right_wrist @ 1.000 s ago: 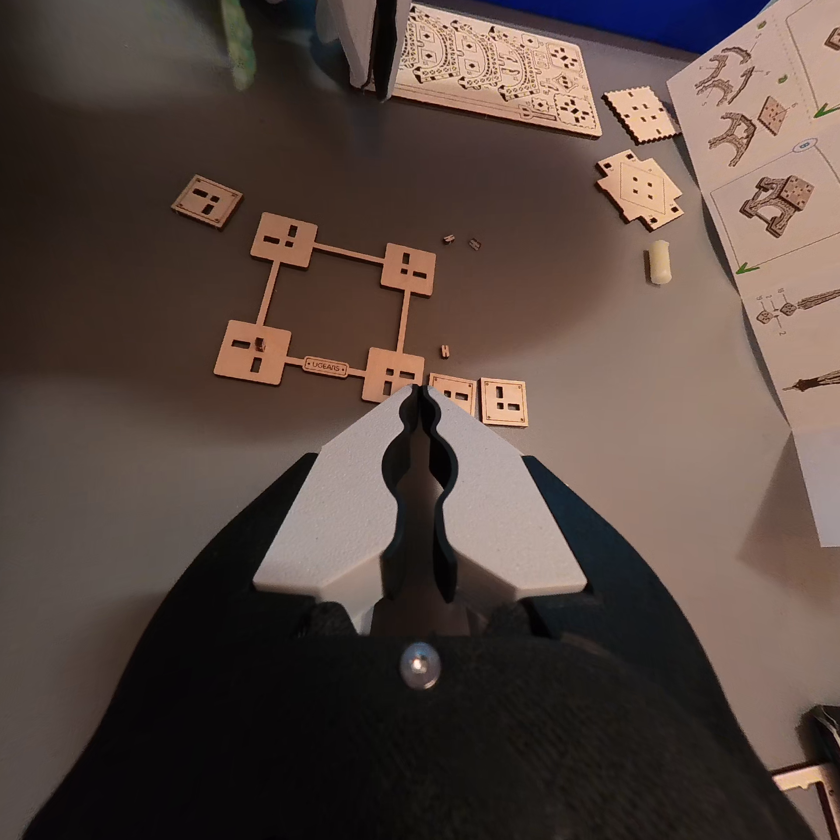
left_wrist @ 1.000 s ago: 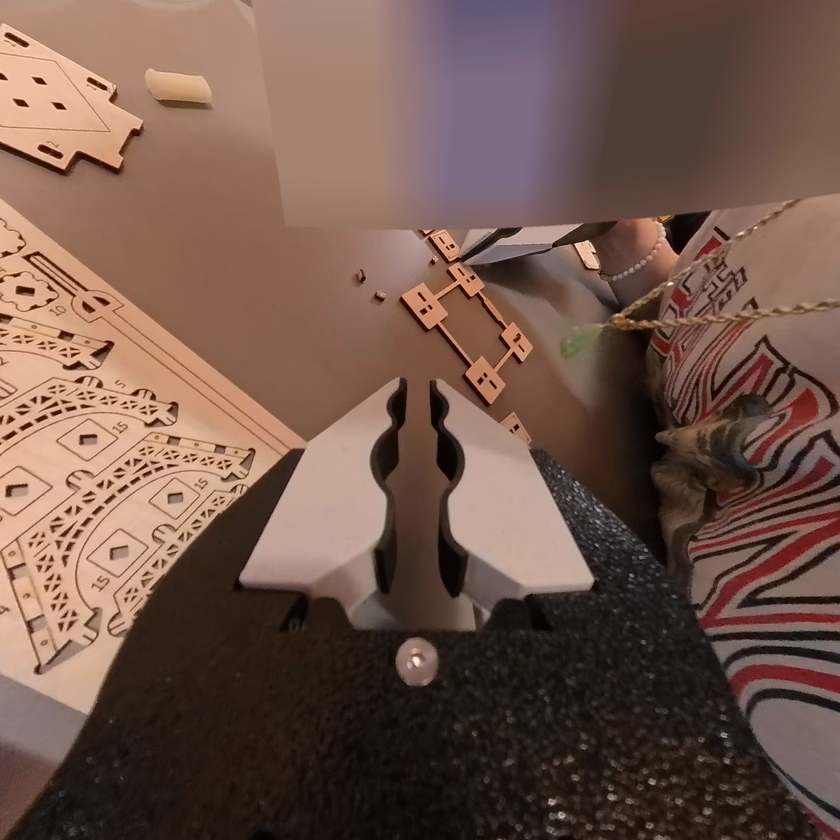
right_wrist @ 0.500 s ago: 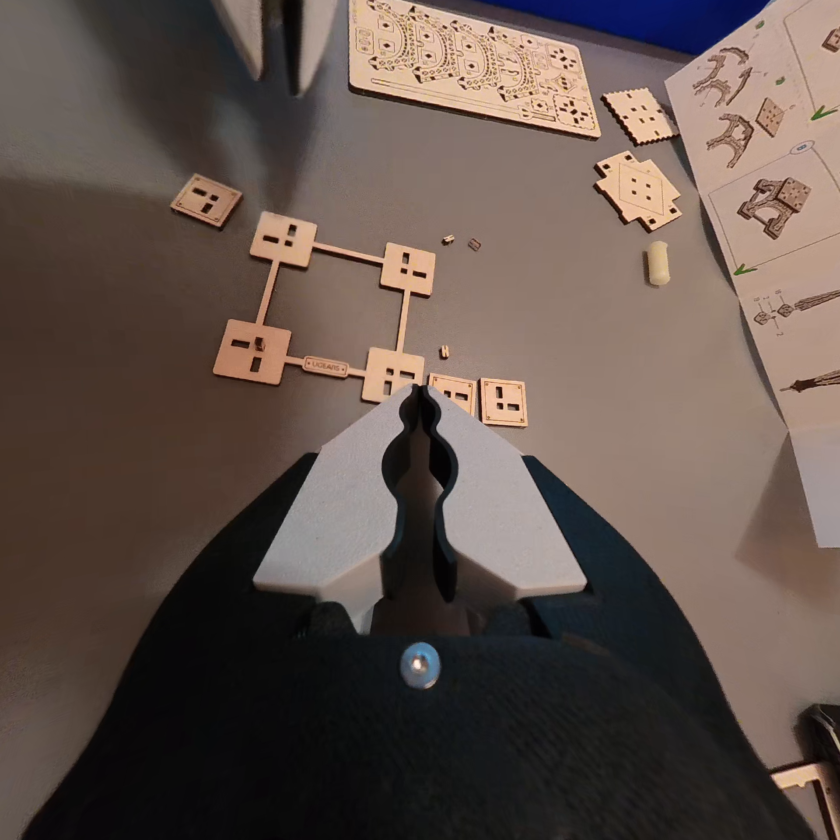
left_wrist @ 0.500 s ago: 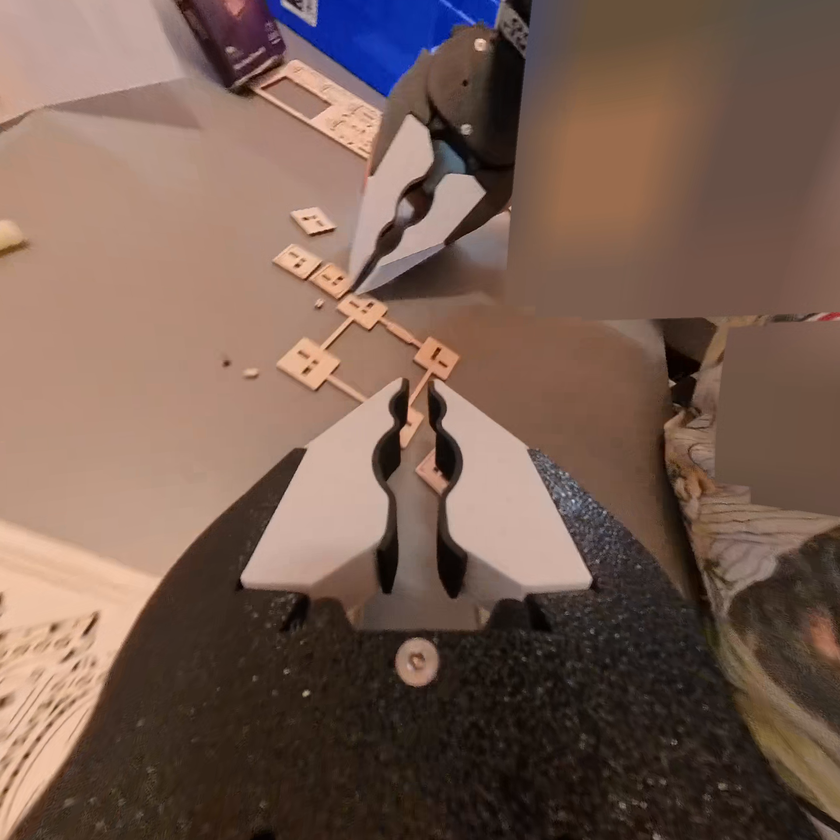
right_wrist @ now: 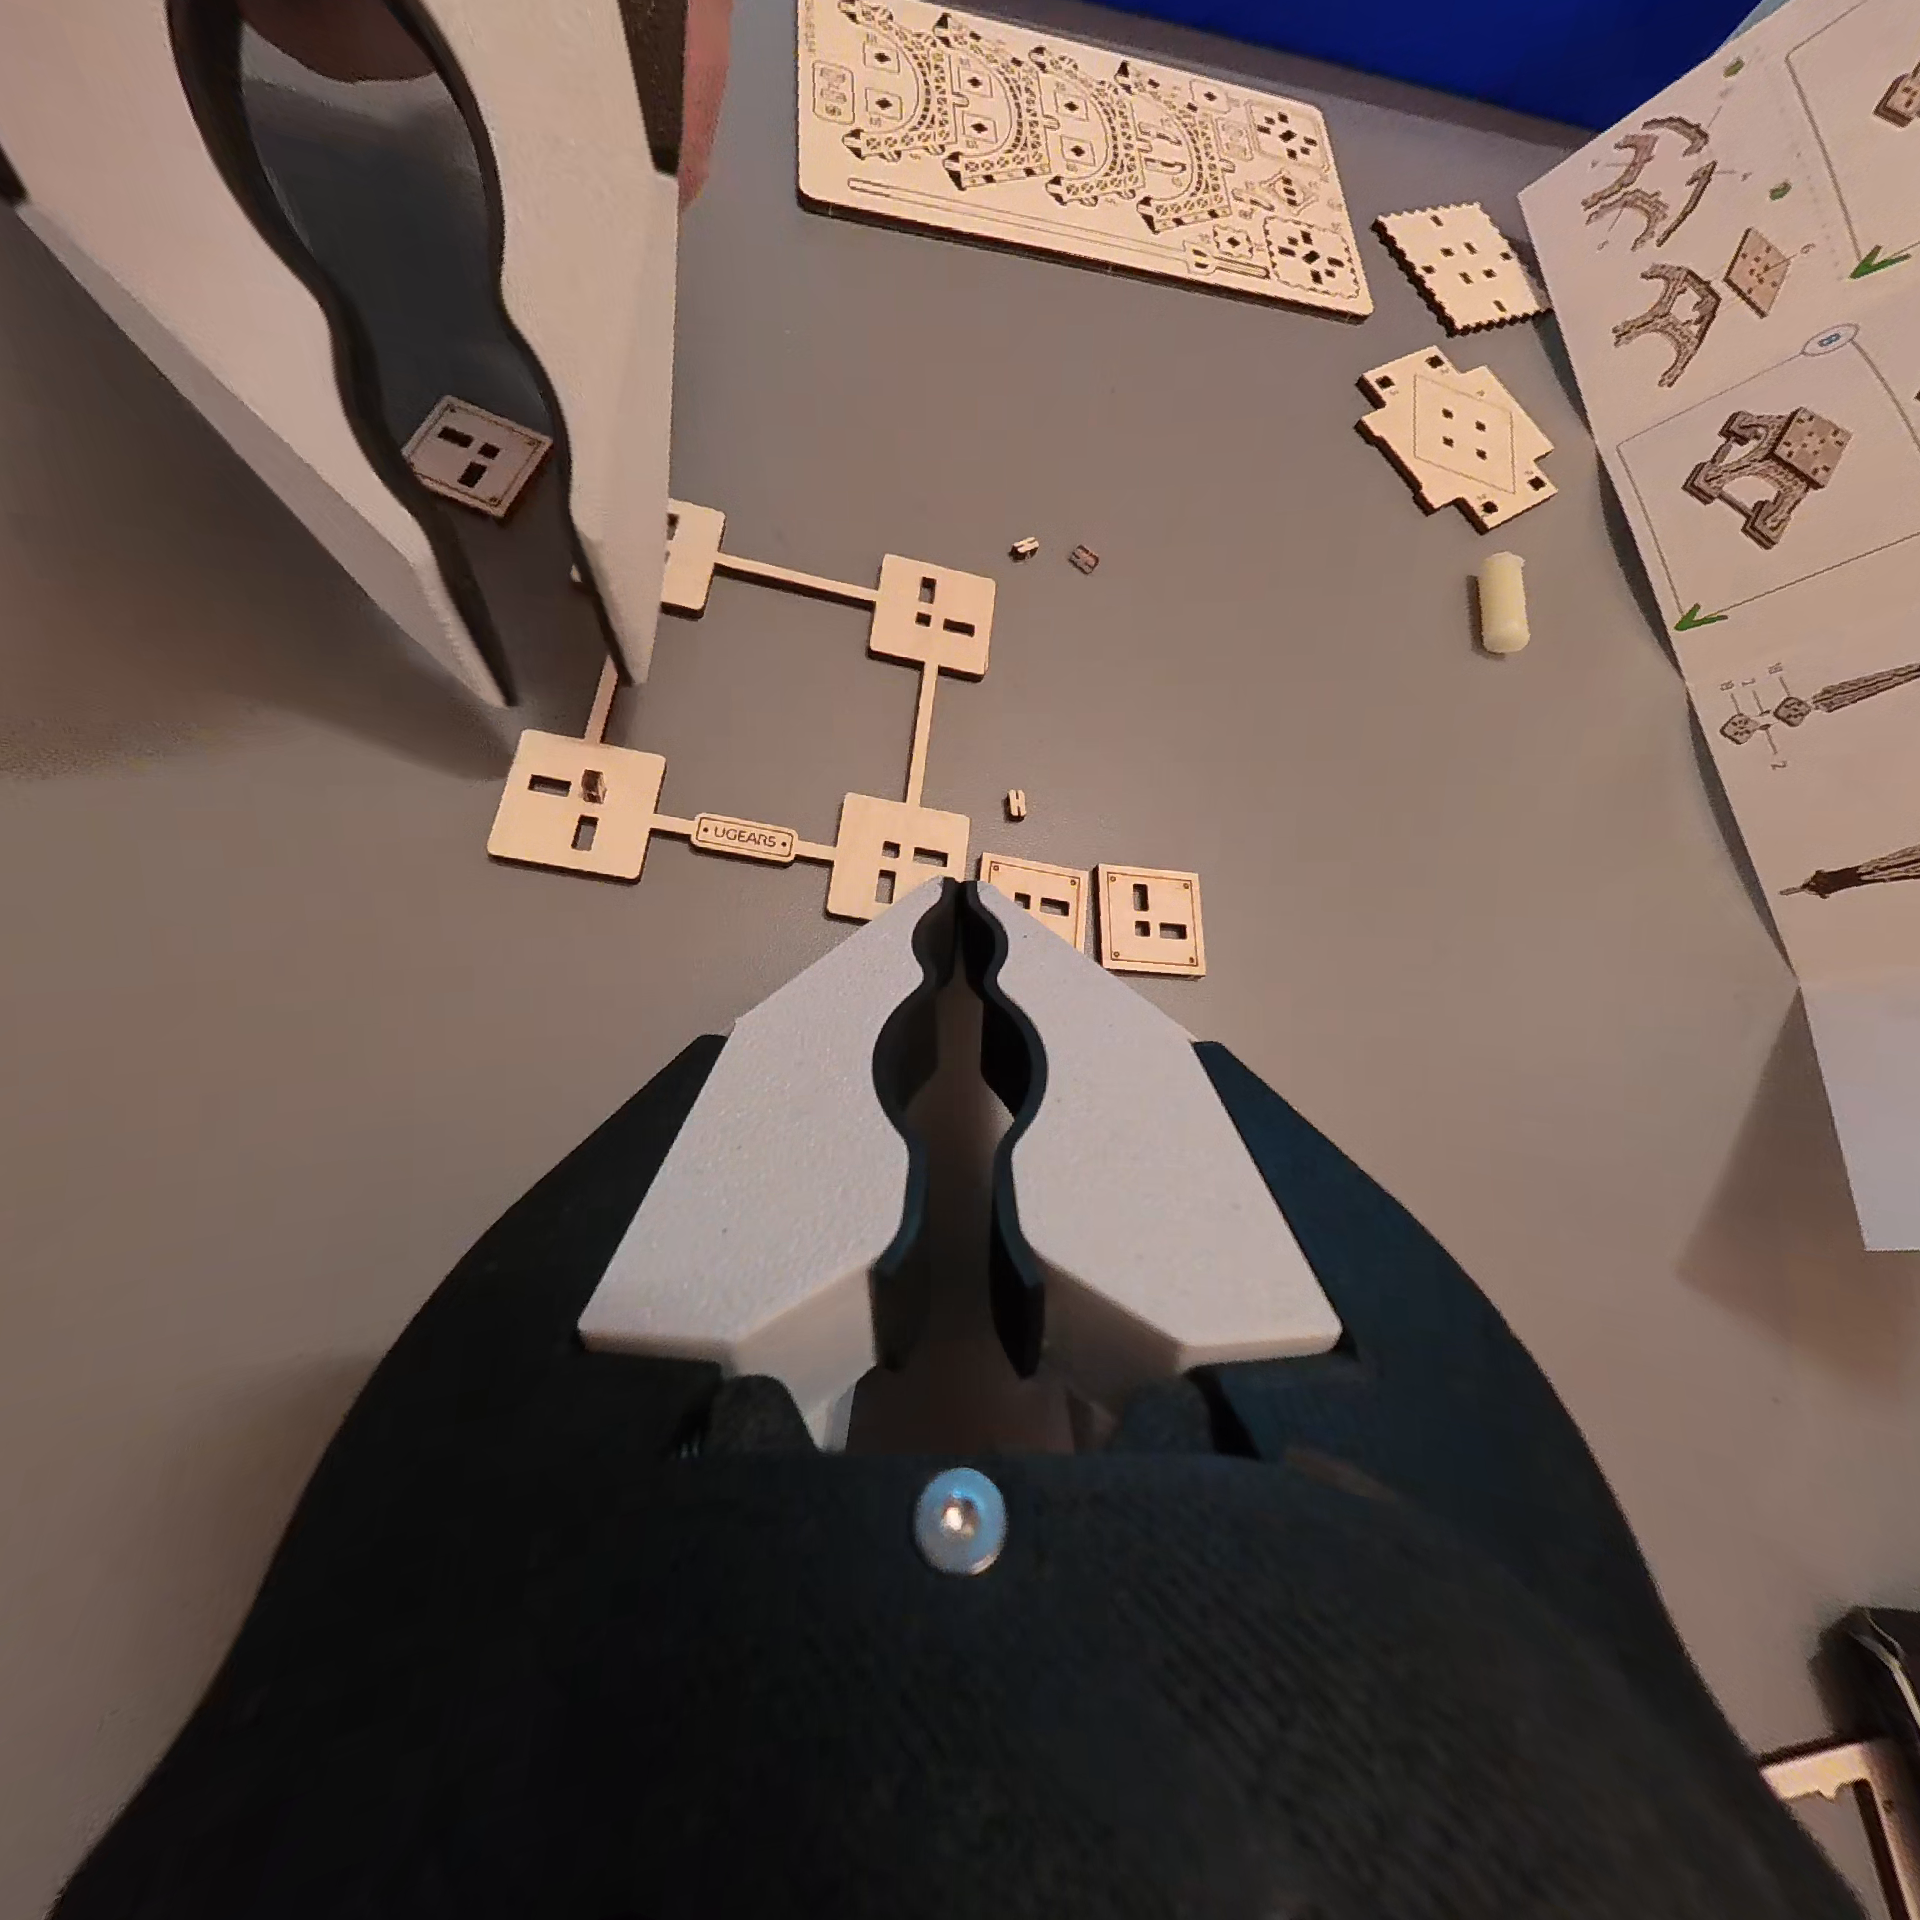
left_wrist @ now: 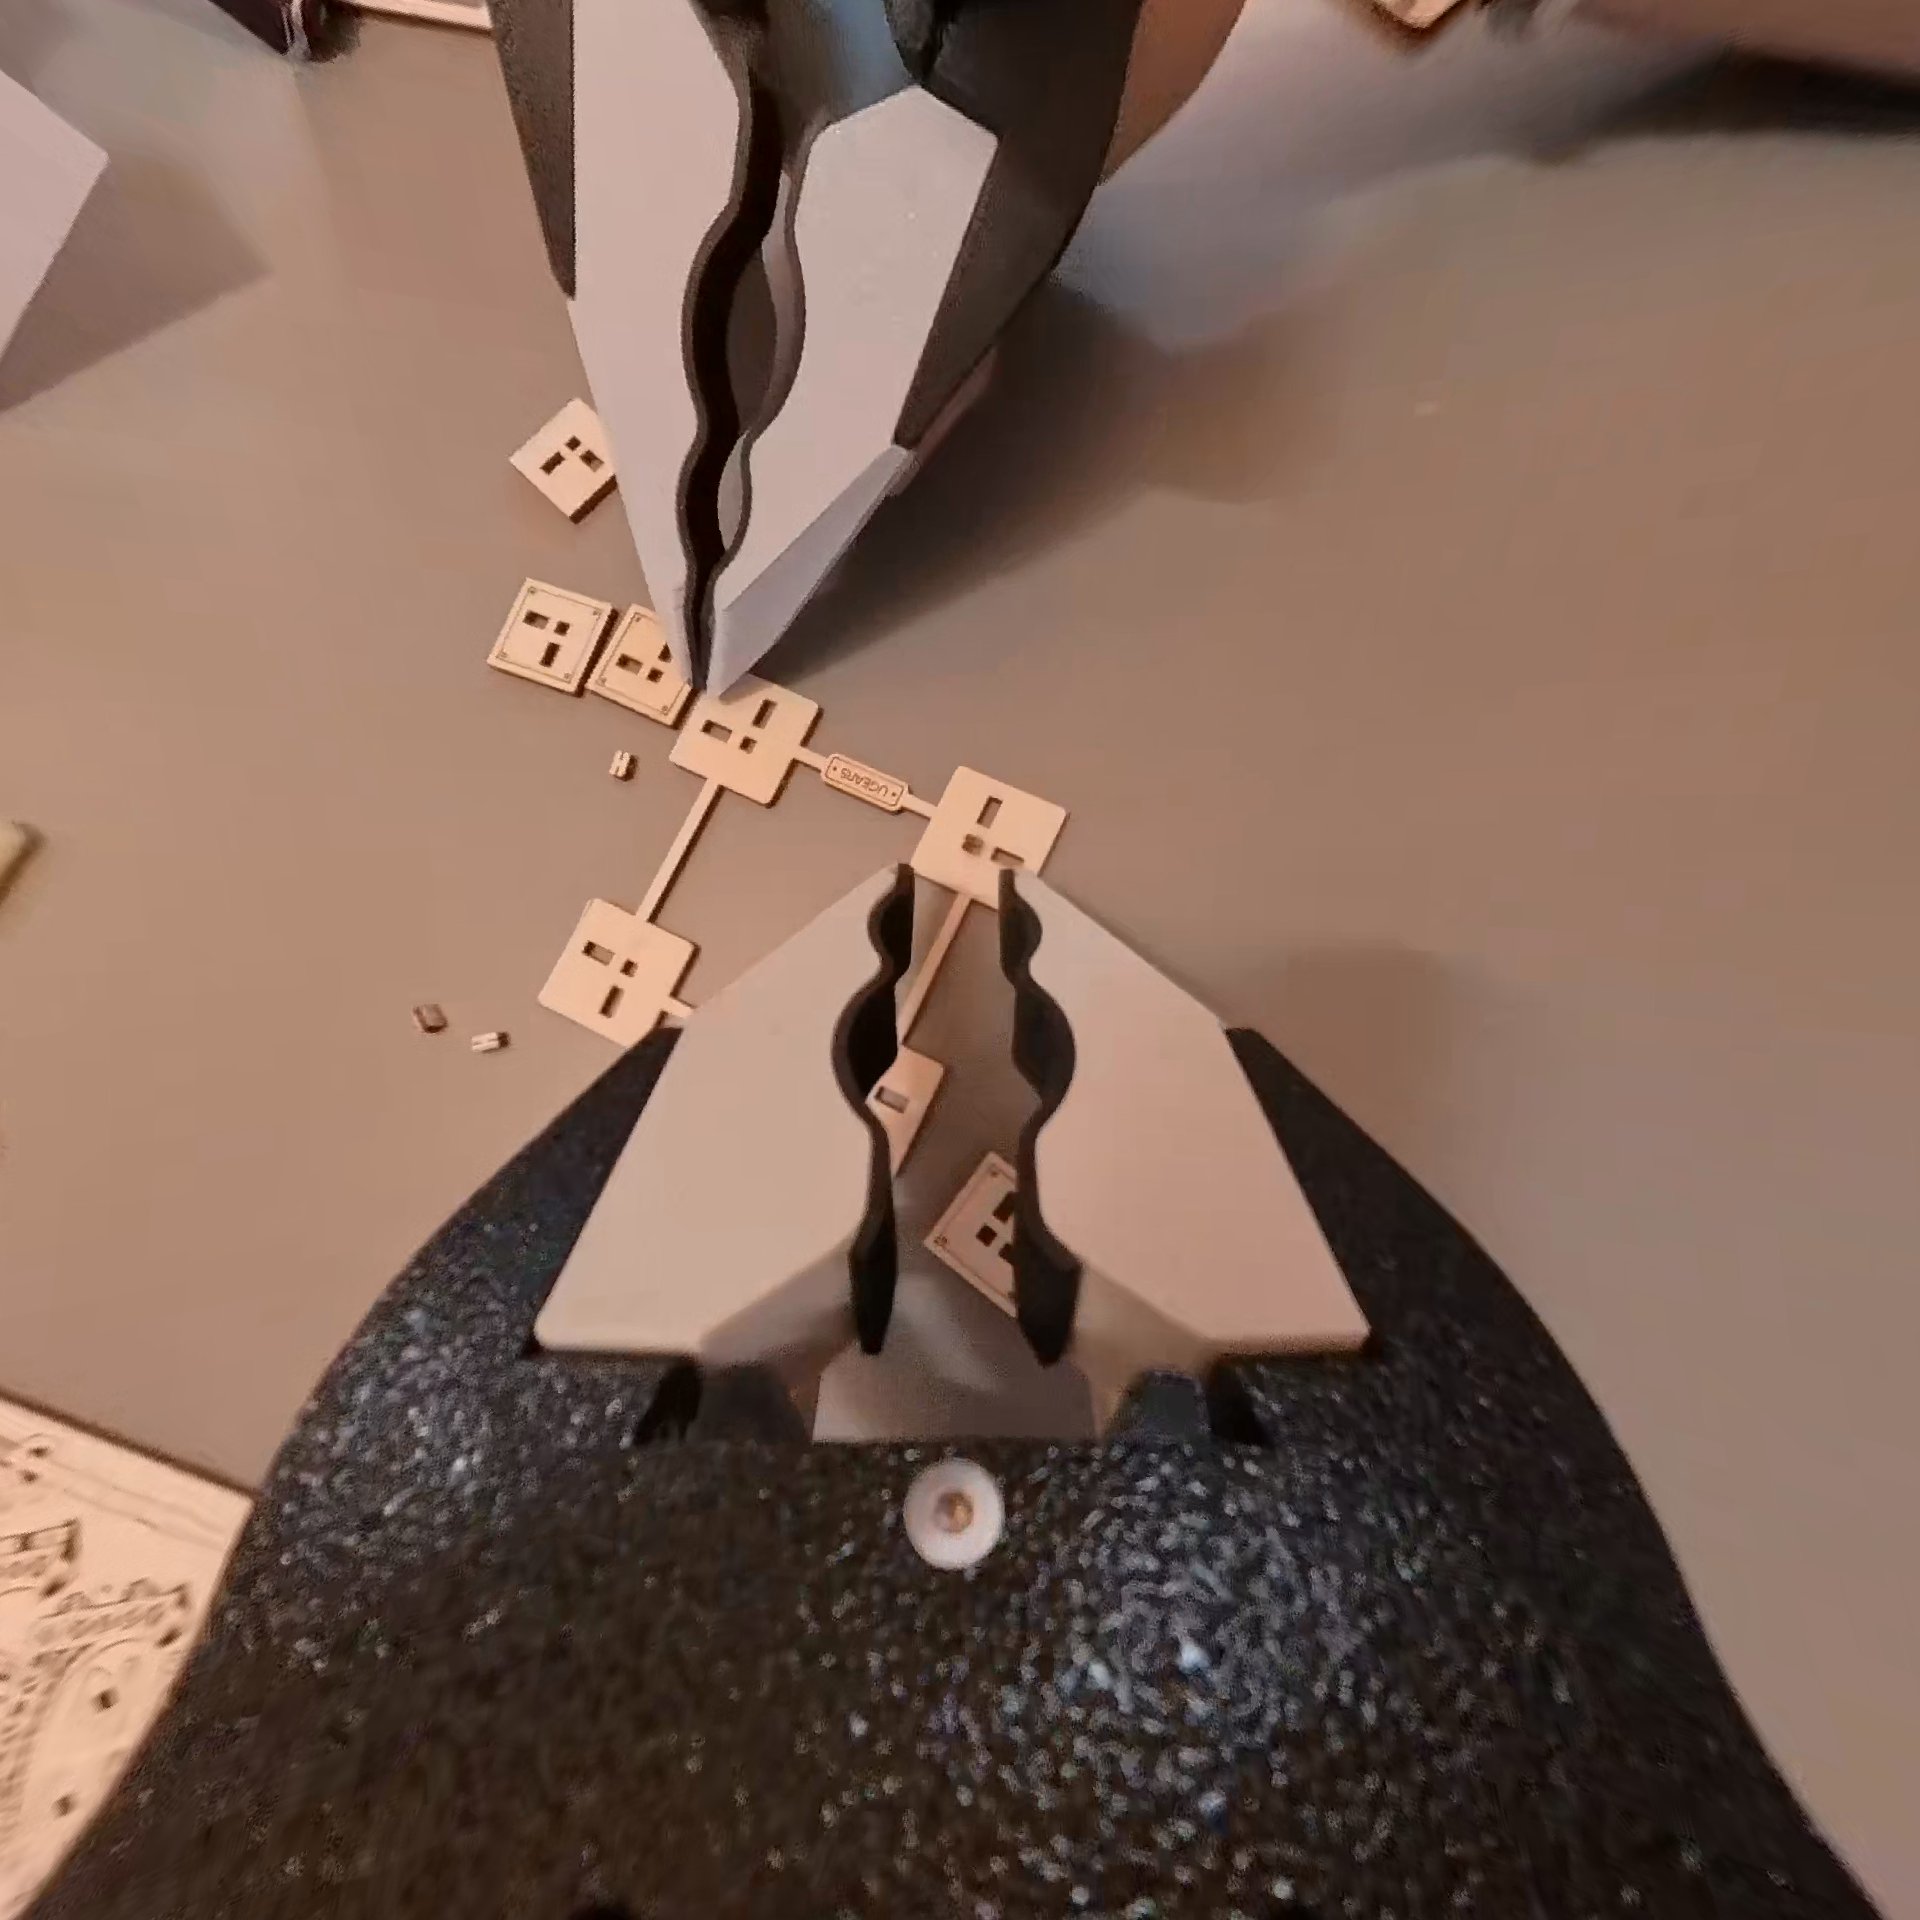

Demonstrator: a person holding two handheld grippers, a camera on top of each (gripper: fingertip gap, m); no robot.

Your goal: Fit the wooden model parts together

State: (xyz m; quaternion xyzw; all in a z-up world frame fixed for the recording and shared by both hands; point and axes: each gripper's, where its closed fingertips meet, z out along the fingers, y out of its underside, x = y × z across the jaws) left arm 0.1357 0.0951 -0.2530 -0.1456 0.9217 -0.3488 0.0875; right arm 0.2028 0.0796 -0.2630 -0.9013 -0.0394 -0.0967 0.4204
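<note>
On the grey table (right_wrist: 1299, 1039), pale wooden square frame (right_wrist: 918, 727) lies flat; right gripper (right_wrist: 958, 886) clenched empty at its corner, left gripper (left_wrist: 956, 878) released above.

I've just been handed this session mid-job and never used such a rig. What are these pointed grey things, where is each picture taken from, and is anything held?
They are two hand-held grippers, each with a camera looking along its fingers. The left wrist view shows the left gripper, open and empty, with the other one opposite. The right wrist view shows the right gripper, tips shut on nothing, near a corner of the square wooden frame. On the grey table lie two loose square tiles, a sheet of uncut parts, an instruction leaflet and a pale peg.
</note>
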